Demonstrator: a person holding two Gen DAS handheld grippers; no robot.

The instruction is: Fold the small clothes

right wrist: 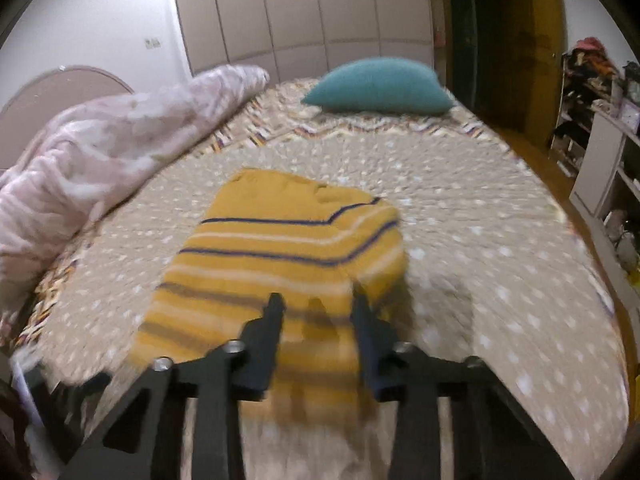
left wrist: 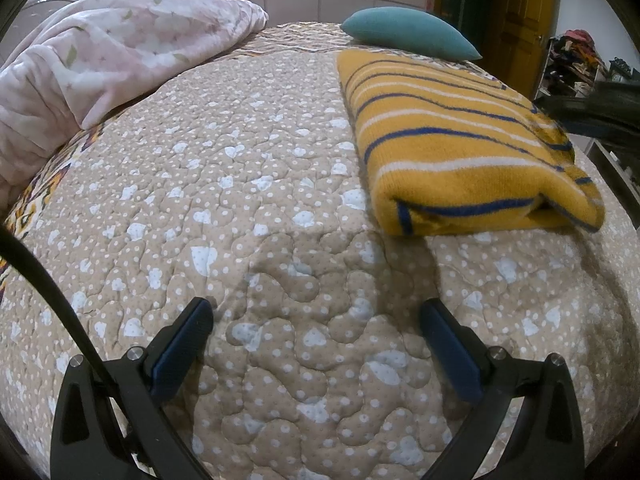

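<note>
A yellow knit garment with blue and white stripes (left wrist: 460,148) lies folded into a thick rectangle on the quilted bedspread (left wrist: 240,200). My left gripper (left wrist: 316,312) is open and empty, low over the bare quilt, with the garment ahead and to the right. In the right wrist view the same garment (right wrist: 280,248) lies flat ahead. My right gripper (right wrist: 318,304) hovers above its near end with the jaws apart and nothing between them. That view is blurred by motion. Part of the right gripper shows as a black shape (left wrist: 592,108) at the garment's far right.
A pink floral duvet (left wrist: 100,68) is bunched along the left side of the bed. A teal pillow (left wrist: 408,36) lies at the far end. A wardrobe (right wrist: 304,12) stands behind. Shelves (right wrist: 600,140) and a wooden floor lie to the right of the bed.
</note>
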